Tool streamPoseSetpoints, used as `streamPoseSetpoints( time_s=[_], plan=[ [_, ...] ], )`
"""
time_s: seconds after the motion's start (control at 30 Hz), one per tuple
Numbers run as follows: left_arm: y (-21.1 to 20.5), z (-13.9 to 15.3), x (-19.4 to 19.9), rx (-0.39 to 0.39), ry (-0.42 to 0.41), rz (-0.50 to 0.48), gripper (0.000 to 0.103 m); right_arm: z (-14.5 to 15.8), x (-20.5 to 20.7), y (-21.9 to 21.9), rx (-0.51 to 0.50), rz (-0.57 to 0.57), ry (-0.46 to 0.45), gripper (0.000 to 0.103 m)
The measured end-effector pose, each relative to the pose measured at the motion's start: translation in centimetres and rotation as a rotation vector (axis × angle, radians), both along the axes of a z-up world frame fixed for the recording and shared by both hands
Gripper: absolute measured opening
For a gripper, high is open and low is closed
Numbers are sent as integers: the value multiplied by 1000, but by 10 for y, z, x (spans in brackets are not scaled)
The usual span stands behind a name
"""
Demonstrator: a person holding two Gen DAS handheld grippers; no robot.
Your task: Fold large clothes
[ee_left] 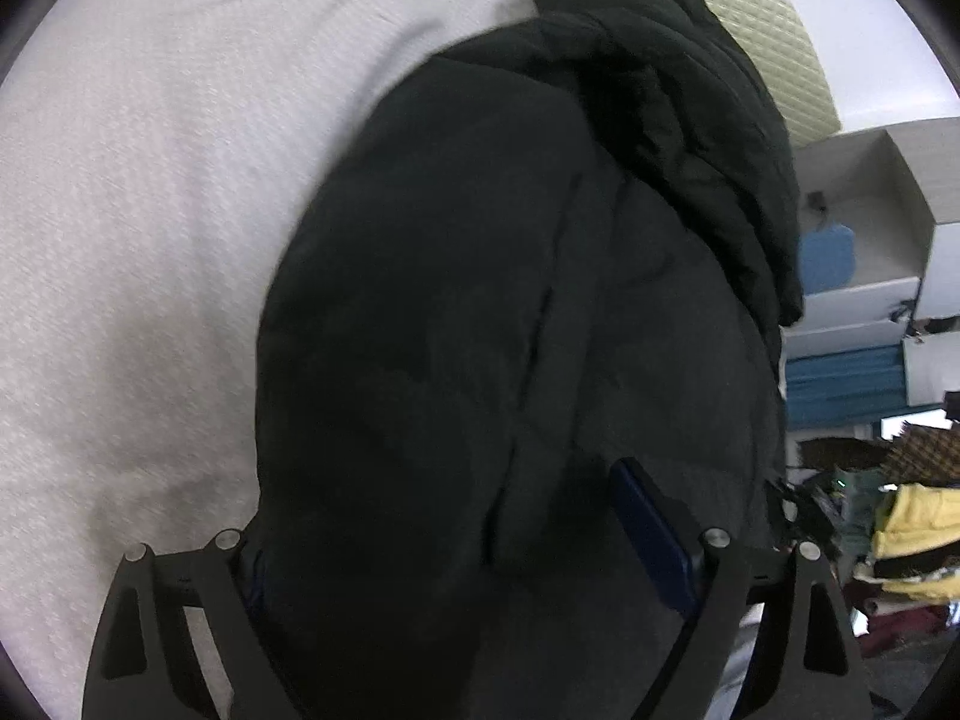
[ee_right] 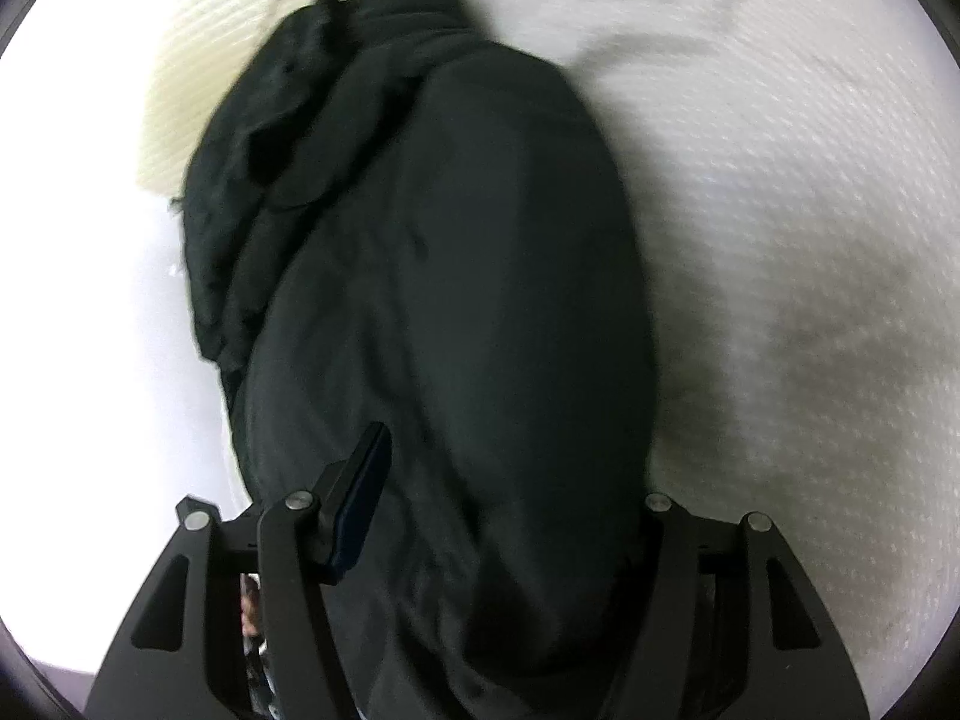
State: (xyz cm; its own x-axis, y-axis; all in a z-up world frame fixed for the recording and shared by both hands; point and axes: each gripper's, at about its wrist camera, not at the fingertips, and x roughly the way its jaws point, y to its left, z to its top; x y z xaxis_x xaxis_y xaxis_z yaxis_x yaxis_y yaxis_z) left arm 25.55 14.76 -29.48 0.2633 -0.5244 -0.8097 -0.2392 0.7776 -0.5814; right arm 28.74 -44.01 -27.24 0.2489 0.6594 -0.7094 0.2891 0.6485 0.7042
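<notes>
Jacket (ee_left: 480, 300) fills frame centre on white bedding (ee_left: 120, 240); left gripper (ee_left: 474, 546) and right gripper (ee_right: 504, 492), jaws wide, each straddle bulky padding, probably to lift it for folding

the jacket (ee_left: 480, 300) is laid on the bedspread (ee_left: 150, 240), its bunched end lying far from both grippers, near a quilted pillow (ee_left: 768, 18). in the left wrist view, shelves (ee_left: 870, 276) are seen beyond its right edge.
</notes>
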Motion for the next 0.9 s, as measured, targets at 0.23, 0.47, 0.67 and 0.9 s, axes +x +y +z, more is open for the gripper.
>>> streamPoseSetpoints(
  time_s=[0.23, 0.47, 0.67, 0.9],
  plan=[
    [-13, 6, -1, -76, -13, -50, 74, 6, 3, 24, 4, 89, -3, 63],
    [-28, 22, -3, -123, -89, -71, 23, 30, 3, 24, 33, 93, -108, 24],
    [-43, 64, -1, -92, -155, -40, 13, 49, 1, 16, 91, 53, -176, 11],
    [-39, 140, -13, -89, -244, -10, 10, 109, 0, -3, 148, -2, -300, 9]
  ],
)
